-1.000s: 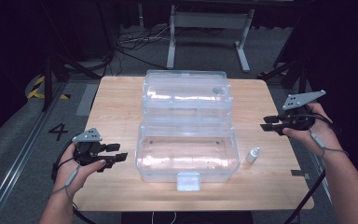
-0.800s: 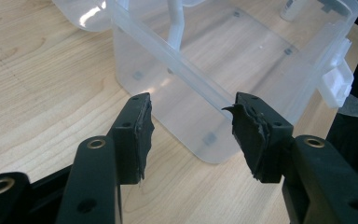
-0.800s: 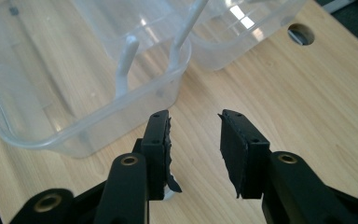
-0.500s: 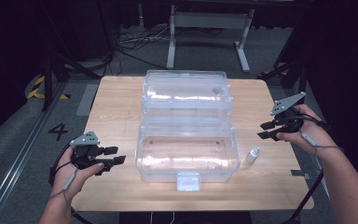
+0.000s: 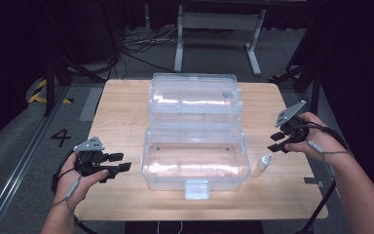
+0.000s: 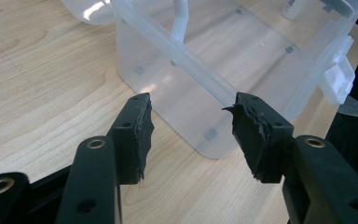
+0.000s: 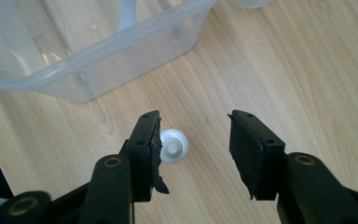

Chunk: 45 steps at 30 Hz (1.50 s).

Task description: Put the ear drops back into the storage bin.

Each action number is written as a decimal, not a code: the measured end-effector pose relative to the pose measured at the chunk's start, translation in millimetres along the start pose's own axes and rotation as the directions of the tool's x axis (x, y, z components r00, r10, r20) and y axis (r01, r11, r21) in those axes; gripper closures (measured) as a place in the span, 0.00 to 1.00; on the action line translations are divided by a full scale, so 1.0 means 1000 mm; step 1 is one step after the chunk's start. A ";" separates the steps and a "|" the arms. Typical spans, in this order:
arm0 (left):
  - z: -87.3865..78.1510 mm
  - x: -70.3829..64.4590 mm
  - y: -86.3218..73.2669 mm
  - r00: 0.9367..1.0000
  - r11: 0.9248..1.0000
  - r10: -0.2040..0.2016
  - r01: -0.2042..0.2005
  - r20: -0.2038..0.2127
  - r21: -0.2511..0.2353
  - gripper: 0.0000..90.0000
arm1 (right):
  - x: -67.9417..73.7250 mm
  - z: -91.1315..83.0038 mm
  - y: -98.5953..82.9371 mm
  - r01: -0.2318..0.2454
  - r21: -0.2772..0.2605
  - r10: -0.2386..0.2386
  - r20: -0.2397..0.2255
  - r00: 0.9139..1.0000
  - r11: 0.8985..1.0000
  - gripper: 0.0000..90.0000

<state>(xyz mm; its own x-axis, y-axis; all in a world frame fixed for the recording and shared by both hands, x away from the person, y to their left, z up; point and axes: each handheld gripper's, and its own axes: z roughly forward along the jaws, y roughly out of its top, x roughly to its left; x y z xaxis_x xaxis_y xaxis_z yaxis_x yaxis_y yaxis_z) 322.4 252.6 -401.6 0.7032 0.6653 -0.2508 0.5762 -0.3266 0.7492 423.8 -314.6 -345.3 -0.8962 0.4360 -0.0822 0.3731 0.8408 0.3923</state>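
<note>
Right claw [image 7: 193, 149] hangs open above the small white bottle [image 7: 174, 146] beside the clear box [image 5: 197, 165]. I should centre it between both pads before closing. Left claw [image 6: 191, 135] waits open.

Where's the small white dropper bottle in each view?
High view: the small white dropper bottle stands on the table right of the clear plastic box, near its front right corner.
Left gripper view: not in it.
Right gripper view: seen from above, low centre, beside the left jaw of the right tongs.
Shared landmark: the clear plastic box, whose corner sits upper left in the right gripper view.
</note>
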 end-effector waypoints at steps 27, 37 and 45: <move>0.001 0.002 0.000 1.000 1.000 0.001 -0.001 0.003 0.004 0.53 | 0.007 0.041 -0.003 0.051 0.170 -0.041 -0.061 0.997 0.984 0.60; 0.002 0.002 0.000 1.000 1.000 -0.004 0.004 0.009 0.012 0.53 | 0.005 0.055 -0.005 0.056 0.199 -0.039 -0.087 0.995 0.978 0.61; 0.002 0.002 0.000 1.000 1.000 -0.002 0.002 0.012 0.015 0.53 | 0.005 0.060 -0.004 0.066 0.218 -0.047 -0.090 0.995 0.974 0.68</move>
<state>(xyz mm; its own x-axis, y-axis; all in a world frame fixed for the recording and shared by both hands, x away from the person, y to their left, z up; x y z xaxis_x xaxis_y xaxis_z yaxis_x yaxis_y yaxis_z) 324.6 252.8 -403.1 0.7067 0.6581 -0.2598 0.5840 -0.3353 0.7393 432.4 -296.6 -402.7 -0.9306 0.3656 -0.0181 0.3568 0.9172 0.1773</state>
